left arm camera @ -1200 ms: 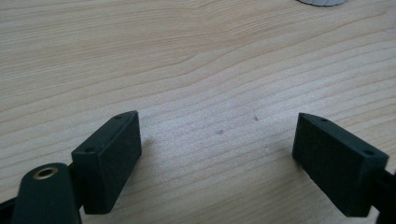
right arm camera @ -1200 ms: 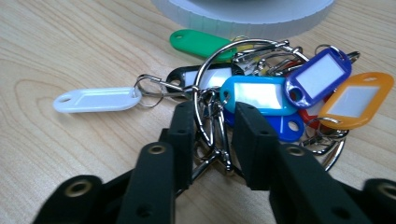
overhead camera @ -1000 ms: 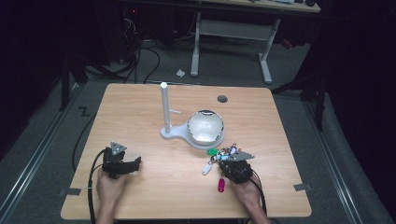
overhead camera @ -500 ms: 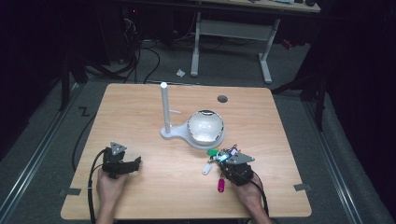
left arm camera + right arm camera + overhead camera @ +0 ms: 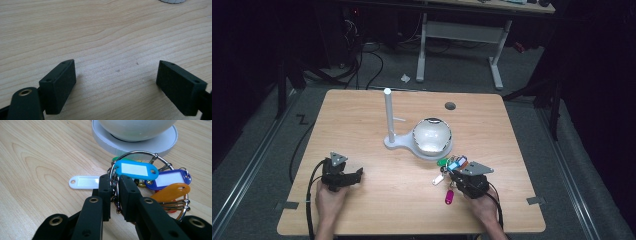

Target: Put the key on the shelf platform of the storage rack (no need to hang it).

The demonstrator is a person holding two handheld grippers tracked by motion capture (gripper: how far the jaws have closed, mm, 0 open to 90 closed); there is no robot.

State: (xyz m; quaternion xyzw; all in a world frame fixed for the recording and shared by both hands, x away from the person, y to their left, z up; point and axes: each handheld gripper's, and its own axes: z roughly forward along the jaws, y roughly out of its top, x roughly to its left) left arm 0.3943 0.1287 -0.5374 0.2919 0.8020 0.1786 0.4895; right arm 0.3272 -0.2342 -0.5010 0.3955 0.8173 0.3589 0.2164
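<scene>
Two tools: right tool (image 5: 114,192) pinches key ring (image 5: 150,182); left tool (image 5: 116,82) wide, empty.

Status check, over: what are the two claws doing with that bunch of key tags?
Right claw shut on the key ring with its coloured tags. Left claw open over bare table, holding nothing. Bowl stand sits just beyond the tags.
</scene>
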